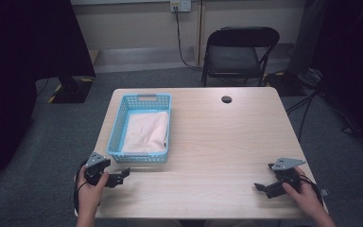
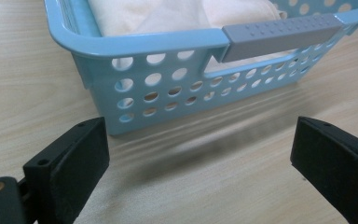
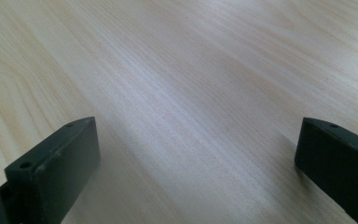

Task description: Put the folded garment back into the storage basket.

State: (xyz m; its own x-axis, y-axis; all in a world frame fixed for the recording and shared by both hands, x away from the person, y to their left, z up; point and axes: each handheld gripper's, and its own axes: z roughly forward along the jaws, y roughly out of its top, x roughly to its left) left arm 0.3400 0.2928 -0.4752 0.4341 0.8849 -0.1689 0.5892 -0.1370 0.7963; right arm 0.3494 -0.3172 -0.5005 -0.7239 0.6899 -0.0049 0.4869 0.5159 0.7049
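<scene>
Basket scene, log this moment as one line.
left gripper: open, facing blue basket | cloth: in basket | right gripper: open above bare table

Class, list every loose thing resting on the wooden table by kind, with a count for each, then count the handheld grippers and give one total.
Light blue perforated plastic basket: 1
Pale pink folded cloth inside the basket: 1
Black two-jaw grippers, left gripper and right gripper, both with jaws apart: 2
Total: 4
</scene>
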